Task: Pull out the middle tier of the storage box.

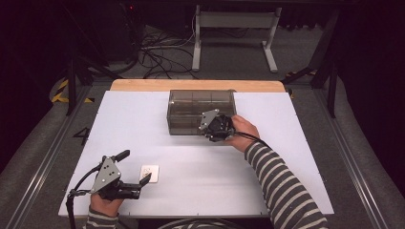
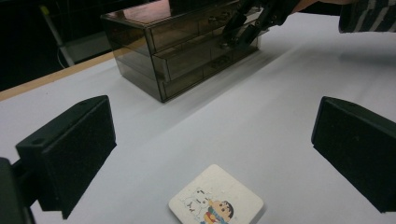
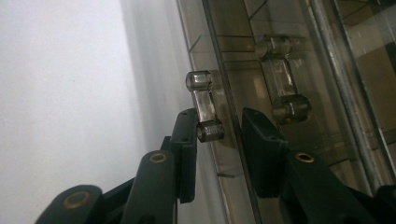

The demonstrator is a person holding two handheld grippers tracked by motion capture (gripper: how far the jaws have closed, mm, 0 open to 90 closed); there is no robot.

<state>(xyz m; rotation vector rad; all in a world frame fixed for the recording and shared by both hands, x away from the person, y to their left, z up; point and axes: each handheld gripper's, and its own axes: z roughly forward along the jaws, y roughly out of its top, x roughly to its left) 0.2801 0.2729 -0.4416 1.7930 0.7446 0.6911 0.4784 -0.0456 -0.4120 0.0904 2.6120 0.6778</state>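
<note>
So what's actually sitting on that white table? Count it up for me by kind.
Smoky see-through drawer boxes: 1
Square cartoon picture tiles: 1
Hand-held tools, left tool and right tool: 2
Total: 4

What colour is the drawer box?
Smoky translucent grey-brown drawer box; clearest in the left gripper view.

A white table (image 1: 143, 119) is carrying two things. A smoky clear drawer box (image 1: 193, 110) is sitting toward the far middle, its drawer fronts facing the person. A small square card (image 1: 149, 171) with a cartoon print is lying flat near the front left edge, well apart from the box. A wooden strip is showing along the far edge.
</note>
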